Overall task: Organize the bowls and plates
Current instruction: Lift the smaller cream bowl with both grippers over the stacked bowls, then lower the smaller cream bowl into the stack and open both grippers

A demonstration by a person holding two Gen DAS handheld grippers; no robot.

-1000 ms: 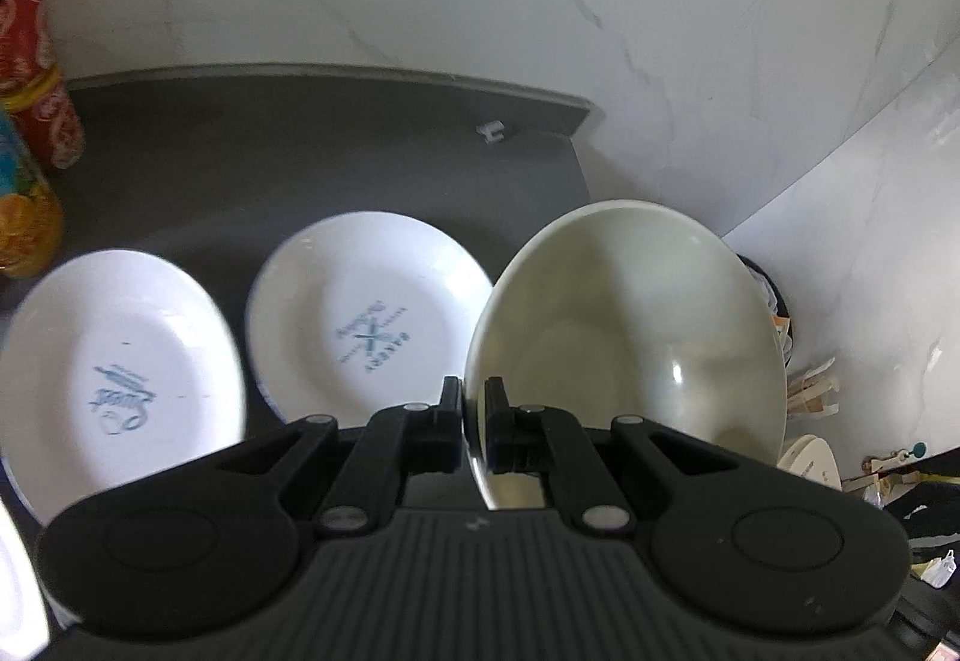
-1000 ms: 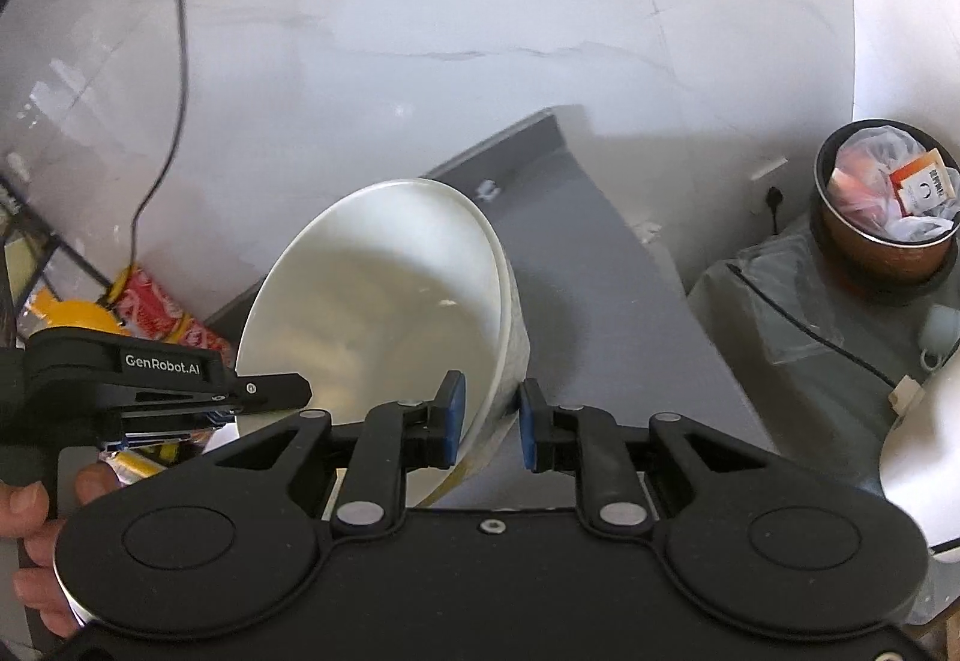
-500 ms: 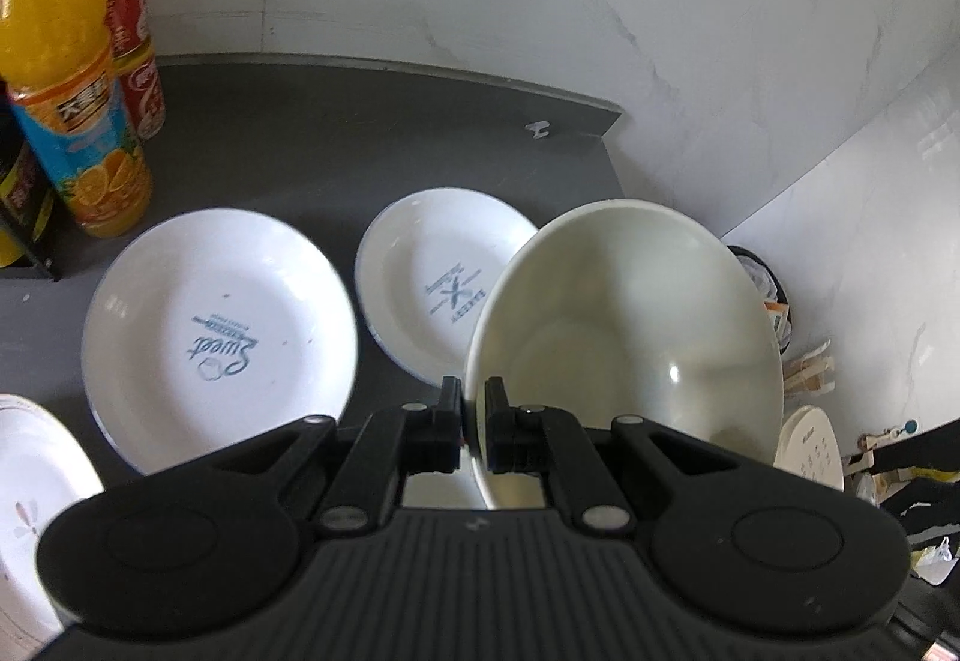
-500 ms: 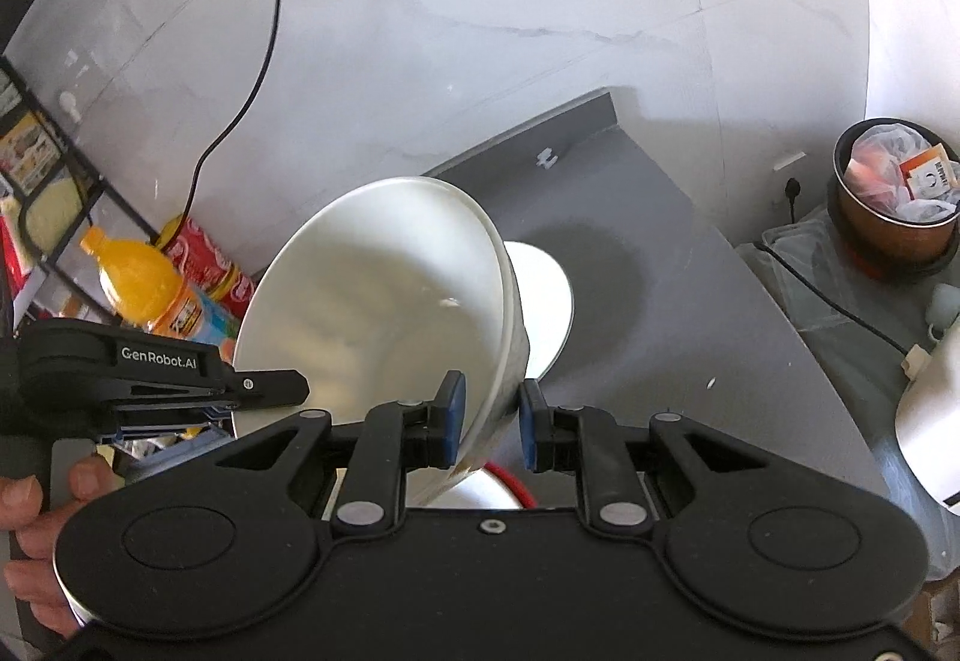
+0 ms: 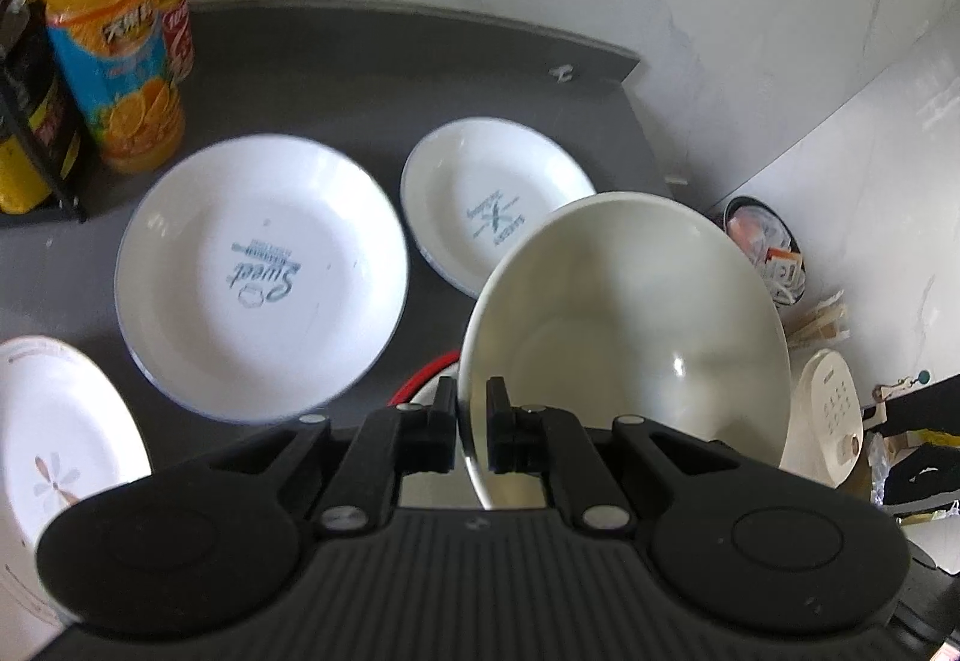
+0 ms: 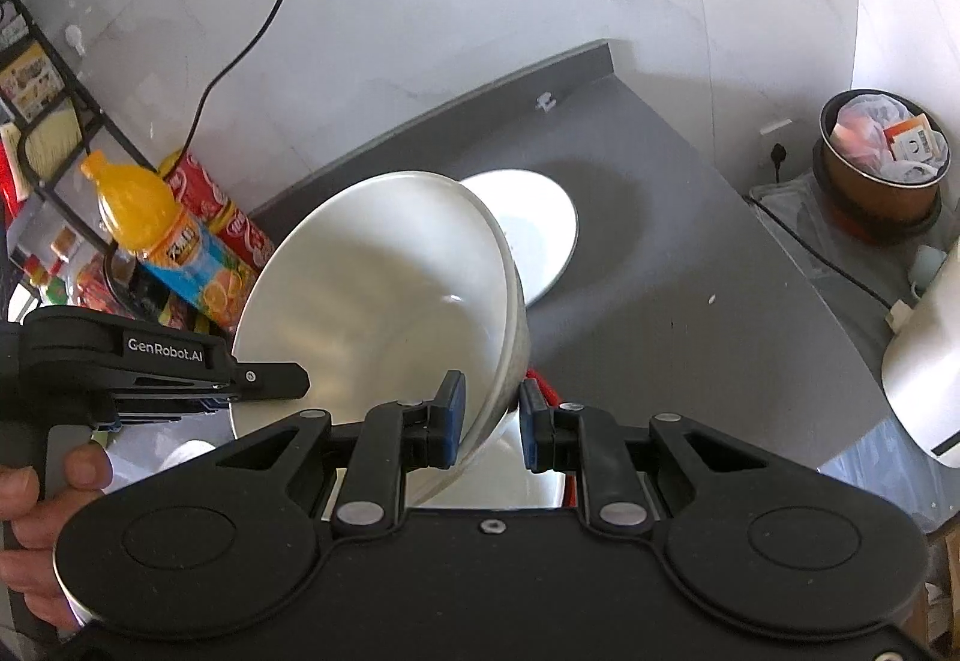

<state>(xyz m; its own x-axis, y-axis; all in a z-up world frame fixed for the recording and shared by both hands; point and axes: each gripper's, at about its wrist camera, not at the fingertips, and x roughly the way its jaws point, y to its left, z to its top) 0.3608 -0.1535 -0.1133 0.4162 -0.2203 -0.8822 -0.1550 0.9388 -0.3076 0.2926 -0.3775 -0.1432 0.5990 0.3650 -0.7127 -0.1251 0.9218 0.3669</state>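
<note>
A white bowl (image 5: 630, 313) is tilted on edge and held in the air over the dark grey counter (image 5: 336, 78). My left gripper (image 5: 471, 421) is shut on its left rim. My right gripper (image 6: 489, 415) is shut on the right rim of the same bowl (image 6: 372, 301), one blue pad inside and one outside. Below lie a large white plate with blue lettering (image 5: 264, 277), a smaller lettered plate (image 5: 480, 199), and a flower-patterned plate (image 5: 54, 439) at the lower left. A red-rimmed dish (image 5: 420, 382) peeks out under the bowl, mostly hidden.
An orange juice bottle (image 5: 114, 54) and a red can (image 5: 174, 0) stand at the counter's back left beside a black wire rack (image 6: 54, 138). Marble wall runs behind. Off the counter's right edge are a full waste bin (image 6: 882, 162) and a white appliance (image 6: 924, 361).
Both grippers have pulled up and back with the bowl held between them. More of the counter shows now: the plates, the juice bottle and the rack have come into view.
</note>
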